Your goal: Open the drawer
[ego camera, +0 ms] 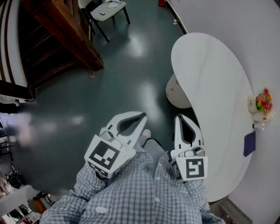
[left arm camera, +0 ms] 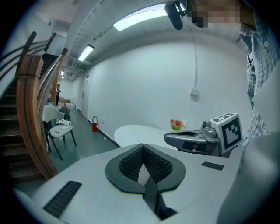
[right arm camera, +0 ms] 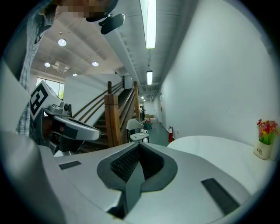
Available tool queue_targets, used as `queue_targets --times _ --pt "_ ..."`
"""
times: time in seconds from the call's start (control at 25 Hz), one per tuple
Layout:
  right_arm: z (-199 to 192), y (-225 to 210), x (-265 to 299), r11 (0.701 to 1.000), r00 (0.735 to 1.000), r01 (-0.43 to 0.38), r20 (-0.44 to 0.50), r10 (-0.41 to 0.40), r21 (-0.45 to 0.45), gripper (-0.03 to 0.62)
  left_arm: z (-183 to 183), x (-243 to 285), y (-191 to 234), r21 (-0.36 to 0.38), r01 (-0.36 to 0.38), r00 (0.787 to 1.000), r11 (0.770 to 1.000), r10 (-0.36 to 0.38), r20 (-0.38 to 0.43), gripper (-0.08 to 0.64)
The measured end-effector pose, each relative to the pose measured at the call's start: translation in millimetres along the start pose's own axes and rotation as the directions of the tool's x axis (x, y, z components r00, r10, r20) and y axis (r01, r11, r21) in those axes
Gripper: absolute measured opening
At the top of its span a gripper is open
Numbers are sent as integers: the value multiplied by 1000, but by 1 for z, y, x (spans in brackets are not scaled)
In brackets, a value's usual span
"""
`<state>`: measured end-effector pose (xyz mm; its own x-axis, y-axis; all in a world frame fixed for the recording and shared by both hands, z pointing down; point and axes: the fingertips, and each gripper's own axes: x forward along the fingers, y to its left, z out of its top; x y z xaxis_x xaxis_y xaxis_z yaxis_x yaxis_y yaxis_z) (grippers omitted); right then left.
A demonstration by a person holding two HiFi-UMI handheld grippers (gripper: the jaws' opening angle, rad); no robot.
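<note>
A wooden staircase (ego camera: 57, 39) with dark brown boards fills the upper left of the head view. Beside it stands a chair (ego camera: 107, 8) with a pale seat and thin black legs. The floor (ego camera: 131, 74) is smooth, dark green and glossy, with soft patches of reflected light.

Low in the middle, above a sleeve of grey-and-white checked shirt (ego camera: 144, 192), the left gripper (ego camera: 143, 116) points up the picture. It has a smooth white plastic shell and a cube printed with black-and-white squares. Its own view shows the ribbed black pads meeting in a V, closed together with nothing between them.

Just to its right, the right gripper (ego camera: 180, 118) has the same build. Its jaws are likewise closed on nothing.

Further right is a matte white counter (ego camera: 210, 78) with a rounded, bean-like outline on a cream pedestal (ego camera: 175, 92). Near its right edge sit a small white pot of bright flowers (ego camera: 262, 105) and a flat purple square (ego camera: 249, 143).

Where the drawer is cannot be told from any view.
</note>
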<state>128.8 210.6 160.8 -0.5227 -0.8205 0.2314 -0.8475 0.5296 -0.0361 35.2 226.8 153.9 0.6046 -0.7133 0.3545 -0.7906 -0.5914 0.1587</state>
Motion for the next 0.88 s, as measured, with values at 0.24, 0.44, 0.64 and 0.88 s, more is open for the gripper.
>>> queue_targets --times 0.24,0.44,0.64,0.88 --pt "7 -19 11 1000 1000 10 -5 -10 24 9 10 10 3 -16 -8 999 1000 8 -33 2" --pt "5 -30 17 1000 1000 10 -11 -9 29 9 17 18 7 -27 -17 1000 999 16 -21 2" --pt "0 -40 23 999 999 32 -13 -31 43 9 19 27 11 22 -9 999 1000 10 -39 2" --pt "1 -47 46 994 995 99 -14 -98 44 9 33 48 37 45 56 998 997 -54 -40 2"
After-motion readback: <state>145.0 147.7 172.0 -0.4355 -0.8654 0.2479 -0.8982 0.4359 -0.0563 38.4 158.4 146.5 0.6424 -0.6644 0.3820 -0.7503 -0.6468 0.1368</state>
